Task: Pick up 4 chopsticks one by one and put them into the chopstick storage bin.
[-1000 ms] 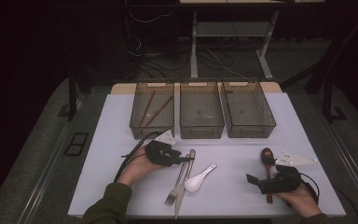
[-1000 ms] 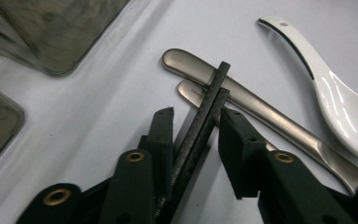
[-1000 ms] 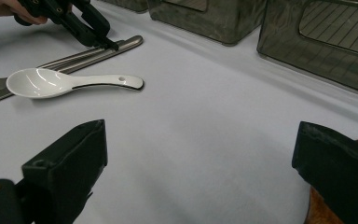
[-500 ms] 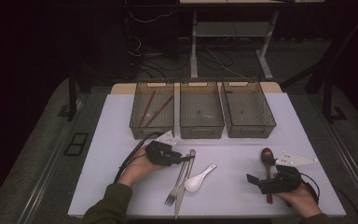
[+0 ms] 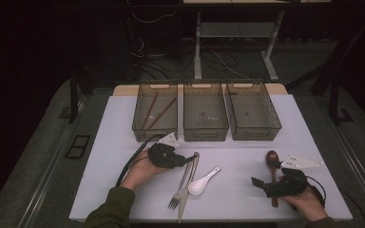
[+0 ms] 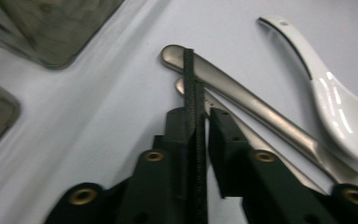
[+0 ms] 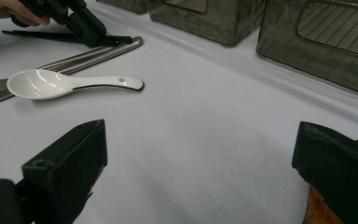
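Note:
My left gripper (image 5: 186,159) (image 6: 199,112) lies low on the white table top, shut on a thin black ridged stick (image 6: 192,74) that runs lengthwise between its jaws. Its tips rest against the handle ends of a steel knife (image 5: 186,190) and fork (image 5: 179,190). A white ceramic spoon (image 5: 203,180) (image 6: 335,107) (image 7: 65,84) lies just right of them. My right gripper (image 5: 266,175) (image 7: 198,135) stands wide open with nothing between its jaws. A brown wooden spoon (image 5: 272,159) (image 7: 326,210) lies beside its right jaw.
Three smoky see-through bins stand in a row at the back: left bin (image 5: 154,133) holds brown chopsticks (image 5: 160,113), then the middle bin (image 5: 205,133) and right bin (image 5: 256,133). The table's front edge (image 5: 218,219) is close below the cutlery. Bare surface (image 5: 237,156) lies between the grippers.

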`<control>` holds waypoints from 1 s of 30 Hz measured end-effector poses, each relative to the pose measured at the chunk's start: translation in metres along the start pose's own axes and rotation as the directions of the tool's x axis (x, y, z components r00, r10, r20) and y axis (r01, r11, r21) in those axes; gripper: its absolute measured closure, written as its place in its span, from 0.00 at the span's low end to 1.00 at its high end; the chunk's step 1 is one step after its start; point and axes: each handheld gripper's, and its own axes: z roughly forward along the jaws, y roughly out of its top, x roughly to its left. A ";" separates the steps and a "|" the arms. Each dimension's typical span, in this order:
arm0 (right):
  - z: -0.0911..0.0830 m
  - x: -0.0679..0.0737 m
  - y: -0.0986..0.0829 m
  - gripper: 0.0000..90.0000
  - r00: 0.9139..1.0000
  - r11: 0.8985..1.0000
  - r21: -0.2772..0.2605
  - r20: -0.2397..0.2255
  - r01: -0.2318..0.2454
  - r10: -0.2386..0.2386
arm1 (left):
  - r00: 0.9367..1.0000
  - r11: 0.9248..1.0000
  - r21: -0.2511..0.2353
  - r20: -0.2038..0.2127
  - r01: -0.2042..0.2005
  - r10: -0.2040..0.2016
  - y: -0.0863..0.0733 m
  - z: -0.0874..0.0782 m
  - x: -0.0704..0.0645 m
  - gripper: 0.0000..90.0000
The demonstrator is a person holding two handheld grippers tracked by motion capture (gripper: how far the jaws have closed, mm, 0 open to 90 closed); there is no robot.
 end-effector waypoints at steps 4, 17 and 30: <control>0.000 0.000 0.000 0.03 1.000 1.000 0.001 0.000 0.000 0.000 | 1.000 1.000 -0.020 -0.023 0.006 -0.007 0.000 -0.005 -0.002 0.71; 0.000 0.000 0.000 0.03 1.000 1.000 0.000 0.000 0.001 -0.001 | 0.991 0.994 -0.086 -0.108 0.067 -0.077 -0.034 -0.056 -0.010 0.89; 0.000 0.000 0.000 0.03 1.000 1.000 0.000 0.001 0.002 -0.002 | 0.992 0.998 -0.019 -0.109 0.062 -0.064 -0.042 -0.044 -0.007 0.90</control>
